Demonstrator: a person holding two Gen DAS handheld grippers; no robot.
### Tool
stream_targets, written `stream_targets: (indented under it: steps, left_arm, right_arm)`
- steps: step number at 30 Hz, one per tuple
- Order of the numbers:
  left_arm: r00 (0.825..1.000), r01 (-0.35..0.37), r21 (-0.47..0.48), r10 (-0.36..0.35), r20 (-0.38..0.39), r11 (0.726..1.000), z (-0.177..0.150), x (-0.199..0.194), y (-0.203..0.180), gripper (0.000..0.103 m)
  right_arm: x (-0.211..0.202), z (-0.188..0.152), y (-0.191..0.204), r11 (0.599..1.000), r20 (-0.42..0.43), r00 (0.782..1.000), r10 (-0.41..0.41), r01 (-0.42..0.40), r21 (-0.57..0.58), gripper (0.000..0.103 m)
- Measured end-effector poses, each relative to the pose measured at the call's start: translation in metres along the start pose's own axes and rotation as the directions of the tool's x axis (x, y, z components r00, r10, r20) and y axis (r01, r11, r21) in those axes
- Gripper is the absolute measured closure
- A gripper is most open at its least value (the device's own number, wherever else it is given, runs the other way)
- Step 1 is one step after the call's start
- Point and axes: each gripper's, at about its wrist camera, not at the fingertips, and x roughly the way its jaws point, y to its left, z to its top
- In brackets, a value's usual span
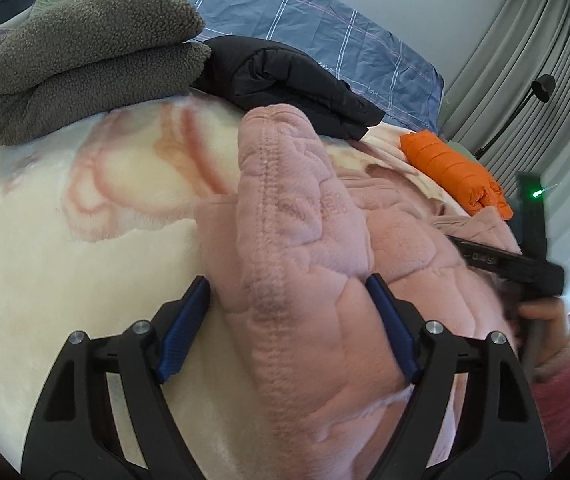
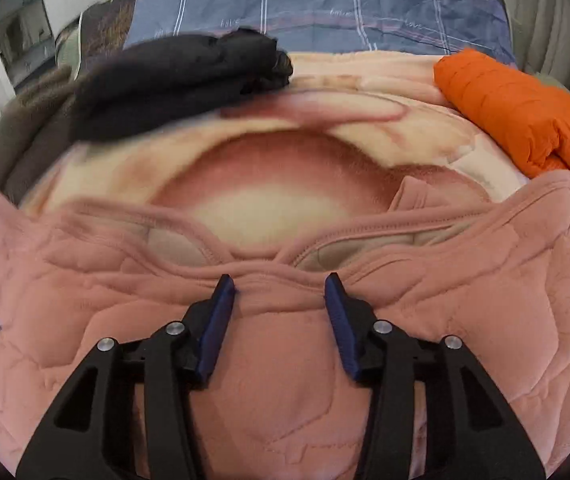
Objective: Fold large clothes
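A pink quilted garment (image 1: 305, 280) lies spread on a cream blanket with a rose-coloured flower print (image 1: 65, 260) that covers the bed. In the left wrist view, a thick fold of it, stitched along its ridge, rises between the jaws of the left gripper (image 1: 288, 306), which stand wide apart on either side; embossed letters on the fold are too faint to read. In the right wrist view, the right gripper (image 2: 279, 292) sits over the garment near its neckline, jaws partly apart with only flat fabric beneath them and nothing pinched. Farther back lie a folded grey fleece (image 1: 85, 64), a folded black jacket (image 1: 285, 80) and a folded orange puffer jacket (image 2: 525, 120). The blue checked bedding (image 1: 305, 20) behind carries small script reading "love".
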Motion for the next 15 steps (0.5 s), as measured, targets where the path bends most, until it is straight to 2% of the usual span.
stream_targets:
  steps: [11, 13, 15]
  left_arm:
    - [1.0, 0.016, -0.008, -0.016, 0.008, 1.0, -0.001, -0.007, 0.004, 0.02]
    - [1.0, 0.019, -0.012, -0.019, 0.013, 1.0, -0.001, -0.009, 0.006, 0.019]
    - [1.0, 0.019, -0.017, -0.018, 0.024, 1.0, 0.0, -0.012, 0.008, 0.019]
  right_arm:
    - [0.0, -0.001, 0.004, 1.0, 0.022, 1.0, -0.016, 0.016, -0.027, 0.054]
    - [-0.01, -0.001, 0.002, 1.0, 0.038, 0.999, -0.005, 0.005, -0.022, 0.054]
    - [-0.037, -0.007, 0.002, 1.0, 0.079, 0.997, -0.022, 0.023, -0.001, 0.054]
